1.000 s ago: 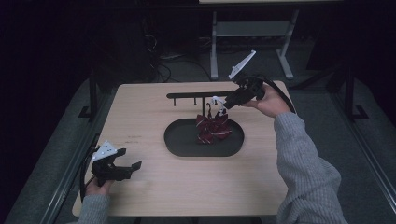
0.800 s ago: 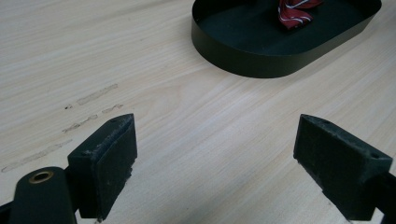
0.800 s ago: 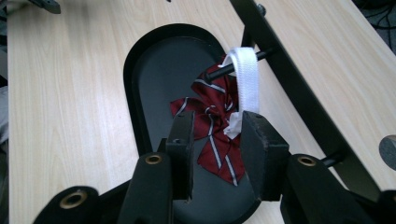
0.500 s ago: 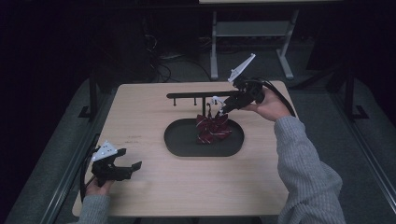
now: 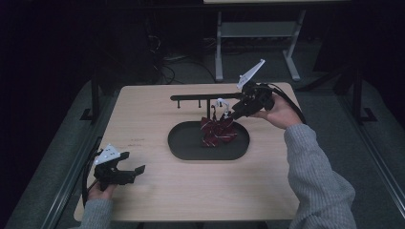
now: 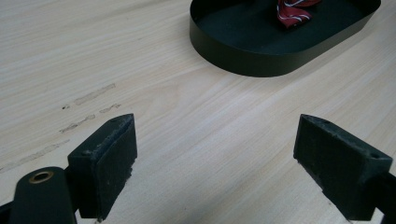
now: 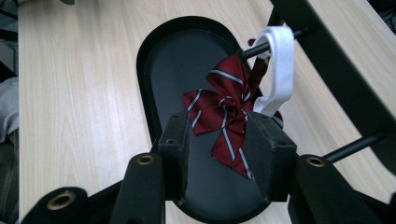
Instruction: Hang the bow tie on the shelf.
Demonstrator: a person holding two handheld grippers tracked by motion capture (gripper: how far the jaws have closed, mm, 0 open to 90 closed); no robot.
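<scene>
A dark red bow tie with white stripes (image 7: 224, 116) hangs by its white strap (image 7: 280, 51) from a peg of the black rack (image 5: 205, 97), over the black oval tray (image 5: 181, 148). My right gripper (image 7: 217, 158) sits at the bow from the right. Its jaws have just been opening, the bow's lower wing lies between them, and the pads stand slightly off the fabric. In the high view the bow (image 5: 217, 132) dangles just left of the right gripper (image 5: 232, 113). My left gripper (image 5: 136, 171) rests open at the table's front left corner, nothing between its fingers (image 6: 109, 163).
The rack has a second bare peg (image 7: 355, 147) close to my right jaw. In the left gripper view the tray wall (image 6: 243, 60) lies ahead across bare wood. A metal stand (image 5: 258, 33) is on the floor behind the table.
The right gripper's jaws have spread a little around the bow, which stays hanging on its peg. The left gripper has not moved.
</scene>
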